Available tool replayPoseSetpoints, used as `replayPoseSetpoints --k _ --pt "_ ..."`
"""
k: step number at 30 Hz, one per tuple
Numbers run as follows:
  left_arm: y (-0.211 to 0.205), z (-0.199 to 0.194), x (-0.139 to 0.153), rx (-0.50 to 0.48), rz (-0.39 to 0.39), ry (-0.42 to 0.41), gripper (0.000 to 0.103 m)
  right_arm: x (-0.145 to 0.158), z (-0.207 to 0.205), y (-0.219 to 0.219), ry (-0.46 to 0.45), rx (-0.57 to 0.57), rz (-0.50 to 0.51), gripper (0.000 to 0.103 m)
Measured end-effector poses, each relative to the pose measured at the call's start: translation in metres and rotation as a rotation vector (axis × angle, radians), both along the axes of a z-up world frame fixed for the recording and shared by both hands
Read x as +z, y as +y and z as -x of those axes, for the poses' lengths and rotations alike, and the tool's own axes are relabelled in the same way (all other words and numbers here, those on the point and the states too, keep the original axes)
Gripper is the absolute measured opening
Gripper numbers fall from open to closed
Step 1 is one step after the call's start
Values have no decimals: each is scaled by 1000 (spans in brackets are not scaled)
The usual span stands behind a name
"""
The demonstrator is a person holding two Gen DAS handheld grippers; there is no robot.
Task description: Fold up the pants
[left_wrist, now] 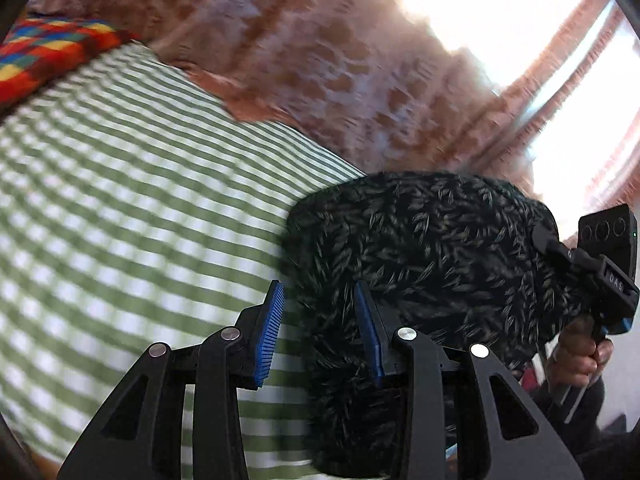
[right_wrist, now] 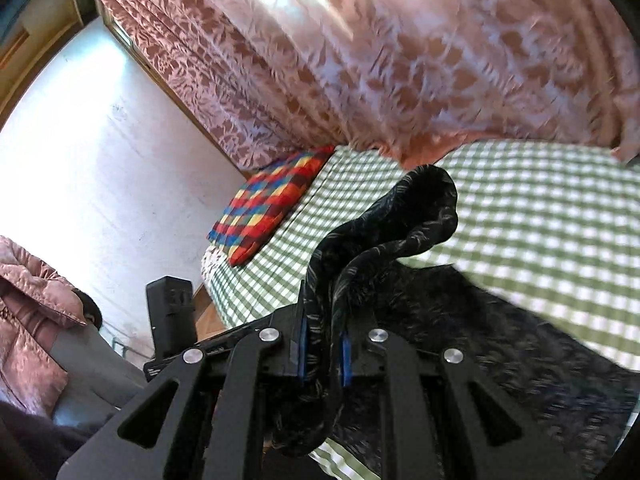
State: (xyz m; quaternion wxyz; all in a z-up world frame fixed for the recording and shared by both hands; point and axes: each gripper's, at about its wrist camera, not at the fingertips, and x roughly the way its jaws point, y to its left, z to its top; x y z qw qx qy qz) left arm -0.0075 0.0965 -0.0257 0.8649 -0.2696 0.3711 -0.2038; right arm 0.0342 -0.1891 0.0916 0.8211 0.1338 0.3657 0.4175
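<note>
The pants (left_wrist: pixel 432 256) are black with a pale leaf print and hang lifted above the green-and-white checked bed (left_wrist: pixel 120 200). My left gripper (left_wrist: pixel 320 320) is open; its blue pads stand apart, the right pad against the fabric edge, nothing clamped. My right gripper (right_wrist: pixel 323 354) is shut on a bunched fold of the pants (right_wrist: pixel 400 216), which rises from between its pads and curls over; more of the pants (right_wrist: pixel 480 340) drapes below on the bed (right_wrist: pixel 540 208). The right gripper also shows in the left wrist view (left_wrist: pixel 600 276) at the far right, held by a hand.
A multicoloured checked cushion (right_wrist: pixel 268 208) lies at the head of the bed, also in the left wrist view (left_wrist: pixel 48 52). A pink patterned curtain (right_wrist: pixel 400 60) hangs behind the bed. A white wall (right_wrist: pixel 80 160) and a black box-shaped device (right_wrist: pixel 170 312) stand left.
</note>
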Motion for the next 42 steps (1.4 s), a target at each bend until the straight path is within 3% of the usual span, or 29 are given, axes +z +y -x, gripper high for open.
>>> replayPoseSetpoints --k 4,9,12,17,21,24,28,32,35,42 --pt "-44 -6 -8 -131 40 11 35 9 13 -45 -31 -67 14 11" --pt "-104 -3 -24 -334 -11 60 35 0 32 -111 -40 -187 57 11" --pt "-129 2 -32 -393 -92 62 35 -27 34 -149 22 -253 99 11" --pt "-142 6 -30 -435 -140 46 35 -113 31 -197 234 -369 149 12" --pt "-147 6 -28 -437 -171 37 35 -142 39 -219 303 -422 69 25" --pt "-145 6 -28 -429 -165 34 35 -145 53 -232 310 -441 -2 49" --pt "-144 10 -26 -420 -167 24 35 -145 67 -237 308 -468 22 51" --pt "-146 16 -20 -418 -209 1 35 -148 78 -218 287 -539 266 47" --pt "-149 25 -14 -411 -258 -32 35 -141 84 -206 217 -622 435 56" --pt "-144 33 -4 -388 -268 -77 35 -105 97 -181 16 -705 575 61"
